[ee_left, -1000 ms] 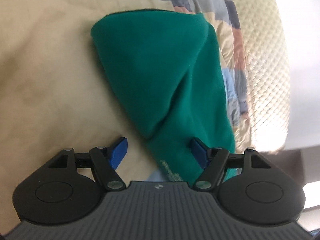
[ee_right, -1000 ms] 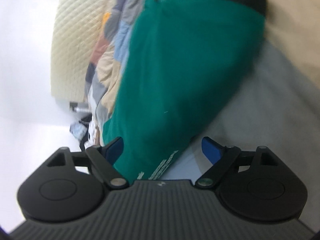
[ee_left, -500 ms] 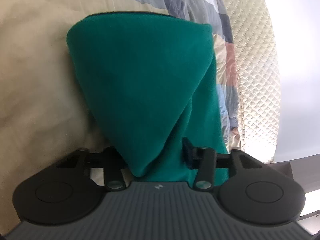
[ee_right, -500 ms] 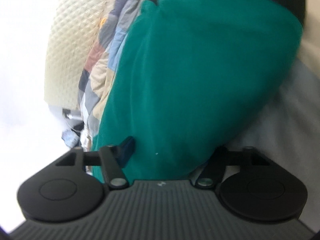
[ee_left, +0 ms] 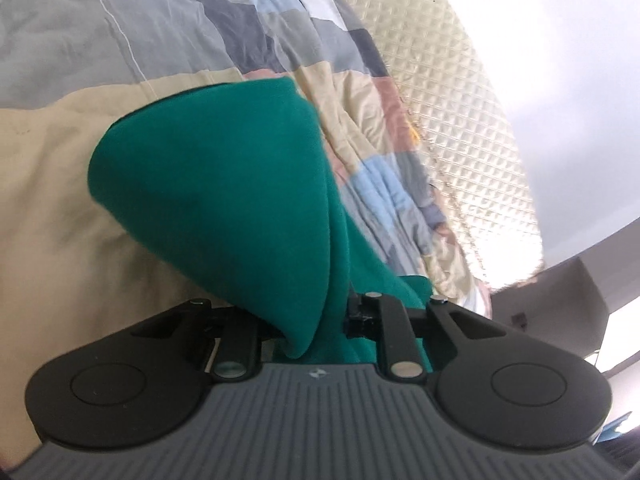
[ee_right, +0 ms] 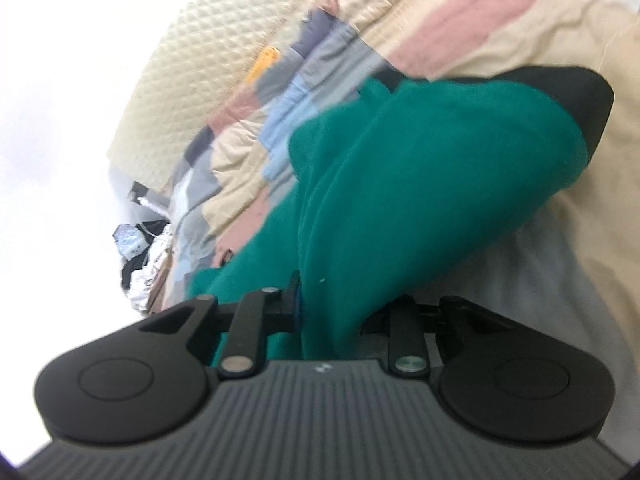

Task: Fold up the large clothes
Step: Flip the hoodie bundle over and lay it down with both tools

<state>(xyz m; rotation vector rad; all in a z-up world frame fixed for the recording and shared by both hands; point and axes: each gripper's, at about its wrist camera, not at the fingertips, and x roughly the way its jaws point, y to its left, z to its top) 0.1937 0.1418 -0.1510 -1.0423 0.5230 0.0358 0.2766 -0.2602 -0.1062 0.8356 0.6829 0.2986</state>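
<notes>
A green fleece garment (ee_left: 224,200) lies on a bed and rises in a folded cone toward the camera in the left wrist view. My left gripper (ee_left: 316,320) has its jaws closing on the garment's near end, and bunched cloth fills the gap and hides the left pad. In the right wrist view the same green garment (ee_right: 420,184) has a black band (ee_right: 576,88) at its far end. My right gripper (ee_right: 336,308) is closing on another near part of it, with cloth pinched between the pads. Both held ends are lifted off the bed.
A patchwork quilt (ee_left: 200,20) in grey, blue, pink and beige covers the bed under the garment. A cream quilted mattress edge (ee_left: 460,100) runs beside it. A heap of loose things (ee_right: 140,248) lies past the bed's end. Pale sheet (ee_right: 540,260) spreads at the right.
Both grippers stood open around the garment's edge, then closed onto it. Both have since risen and rolled, pulling the green cloth up off the bed.
</notes>
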